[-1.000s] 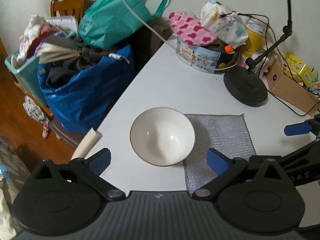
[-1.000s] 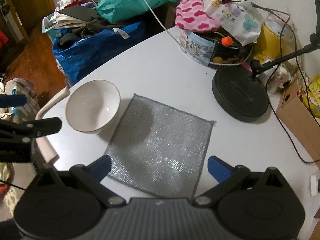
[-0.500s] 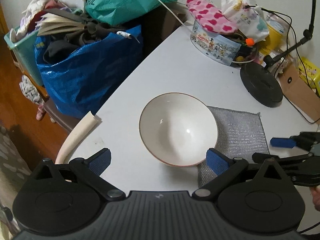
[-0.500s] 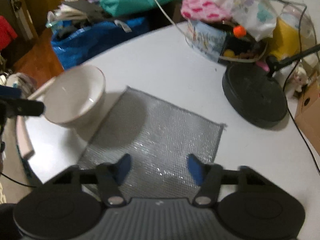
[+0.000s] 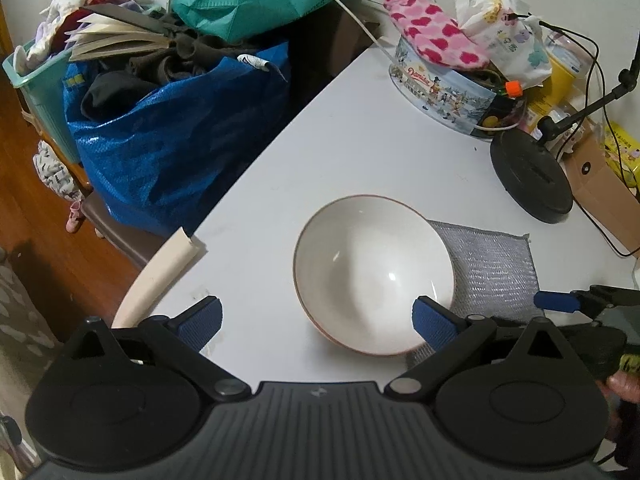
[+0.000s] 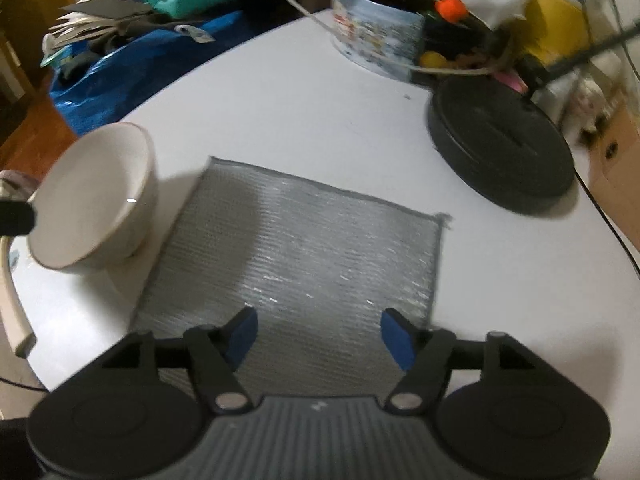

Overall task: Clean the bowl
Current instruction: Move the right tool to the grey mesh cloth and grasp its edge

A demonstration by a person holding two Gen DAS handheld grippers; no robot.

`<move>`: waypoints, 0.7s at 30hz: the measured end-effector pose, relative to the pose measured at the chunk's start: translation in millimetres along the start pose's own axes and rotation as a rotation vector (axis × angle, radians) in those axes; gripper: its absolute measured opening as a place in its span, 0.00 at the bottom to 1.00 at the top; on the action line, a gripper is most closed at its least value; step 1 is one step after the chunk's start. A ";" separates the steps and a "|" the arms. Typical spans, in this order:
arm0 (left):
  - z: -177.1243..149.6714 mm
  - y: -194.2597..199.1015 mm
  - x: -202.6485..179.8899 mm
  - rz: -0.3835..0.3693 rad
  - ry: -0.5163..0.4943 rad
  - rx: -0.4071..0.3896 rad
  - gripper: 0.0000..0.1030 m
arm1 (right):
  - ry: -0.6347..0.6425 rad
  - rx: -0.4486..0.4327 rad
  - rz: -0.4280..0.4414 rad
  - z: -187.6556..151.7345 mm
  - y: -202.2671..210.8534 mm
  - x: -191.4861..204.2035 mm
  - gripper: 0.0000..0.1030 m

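**Two grippers low over bowl and cloth**

Two things on the white table (image 5: 360, 148) matter here: a white bowl (image 5: 374, 274) with a thin brown rim, and a grey woven cloth (image 6: 296, 264) lying flat just beside it. In the left wrist view the cloth (image 5: 496, 268) sits at the bowl's 3 o'clock, with its near edge hidden under the bowl's side. The bowl stands upright and looks bare inside.

The left gripper (image 5: 318, 320) is spread wide and holds nothing. Its right pad overlaps the bowl's rim at about 4 o'clock in the picture, though whether it touches cannot be told; its left pad hangs over bare table at the bowl's 8 o'clock.

The right gripper (image 6: 318, 338) is above the near part of the cloth, its jaws opening, with only the flat cloth showing between the blue pads and nothing gripped. From this view the bowl (image 6: 94, 204) is at 10 o'clock. The view is blurred.

At 1 o'clock from the bowl stands a black round base (image 5: 530, 178) with a thin arm, and beyond it a printed tin (image 5: 444, 96). At 10 o'clock, off the table's edge, is a blue bag (image 5: 168, 148) stuffed with clothes.
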State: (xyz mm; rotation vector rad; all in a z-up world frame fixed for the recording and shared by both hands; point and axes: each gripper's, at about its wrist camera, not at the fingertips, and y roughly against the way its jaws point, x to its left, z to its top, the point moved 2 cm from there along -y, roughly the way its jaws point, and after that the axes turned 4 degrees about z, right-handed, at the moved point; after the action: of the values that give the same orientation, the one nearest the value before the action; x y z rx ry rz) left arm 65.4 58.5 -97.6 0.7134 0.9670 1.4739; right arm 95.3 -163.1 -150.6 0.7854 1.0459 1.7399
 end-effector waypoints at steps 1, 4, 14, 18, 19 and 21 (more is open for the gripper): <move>1.3 -0.4 0.7 0.000 -0.001 0.001 0.99 | 0.004 0.003 -0.008 0.6 -3.1 5.6 0.81; 5.2 -1.4 2.3 -0.004 -0.010 0.006 0.99 | 0.001 0.036 -0.021 0.5 -13.5 13.4 0.81; 13.3 -8.1 9.5 -0.012 -0.036 0.030 0.99 | -0.069 0.044 -0.007 0.0 -24.2 8.5 0.87; 15.2 -8.0 9.2 -0.013 -0.038 0.024 0.99 | -0.059 0.047 -0.004 -0.5 -25.1 8.5 0.83; 15.3 -7.8 8.8 -0.012 -0.038 0.022 0.99 | -0.057 0.044 -0.002 -0.3 -24.6 7.4 0.81; 14.9 -7.2 7.5 -0.012 -0.035 0.019 0.99 | -0.054 0.039 0.000 -0.2 -23.0 4.8 0.69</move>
State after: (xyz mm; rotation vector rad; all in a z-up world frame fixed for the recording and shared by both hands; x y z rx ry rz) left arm 80.7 68.2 -97.6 0.7444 0.9583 1.4392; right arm 102.2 -154.0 -171.1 0.8518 1.0461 1.6936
